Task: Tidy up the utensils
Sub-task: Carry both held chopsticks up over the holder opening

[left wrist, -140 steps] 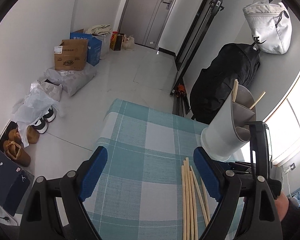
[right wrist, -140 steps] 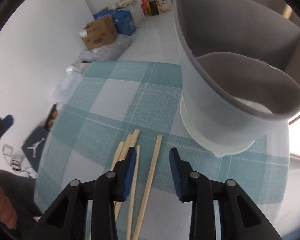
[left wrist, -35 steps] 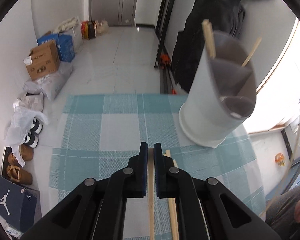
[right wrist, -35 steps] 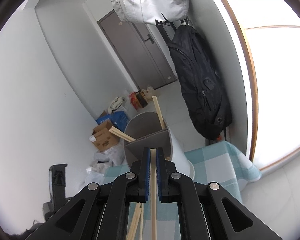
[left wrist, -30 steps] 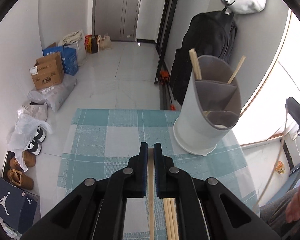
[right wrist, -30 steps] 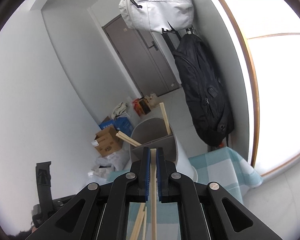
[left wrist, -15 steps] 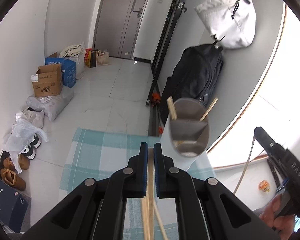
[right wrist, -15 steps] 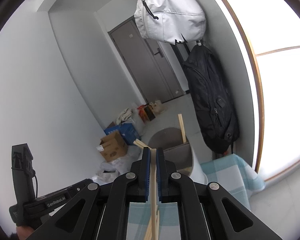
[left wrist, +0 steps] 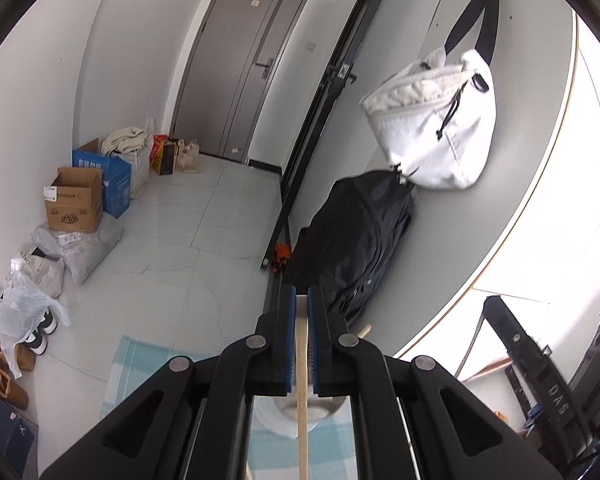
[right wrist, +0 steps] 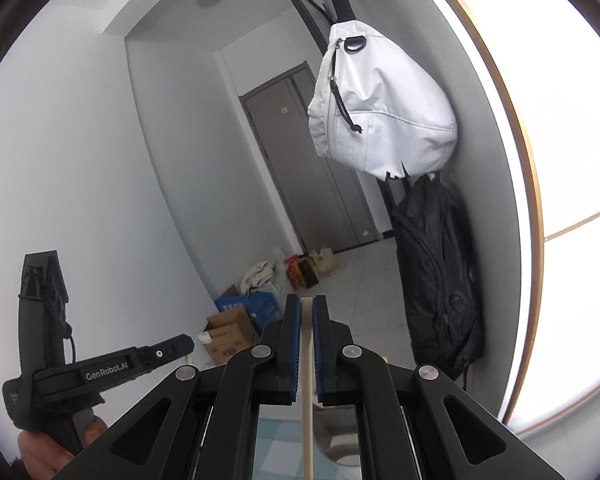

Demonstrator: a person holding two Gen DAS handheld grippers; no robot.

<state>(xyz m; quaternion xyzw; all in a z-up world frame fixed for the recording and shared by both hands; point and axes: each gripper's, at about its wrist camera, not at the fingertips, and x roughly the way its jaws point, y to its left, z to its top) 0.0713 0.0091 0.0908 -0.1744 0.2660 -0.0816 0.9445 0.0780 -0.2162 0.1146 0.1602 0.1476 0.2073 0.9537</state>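
Two grippers, one chopstick each, held up high

In the left wrist view, the left gripper has its jaws closed tight on a wooden chopstick; the white utensil holder sits below on the checked tabletop. In the right wrist view, the right gripper pinches a second chopstick the same way, with the left gripper off to the left.
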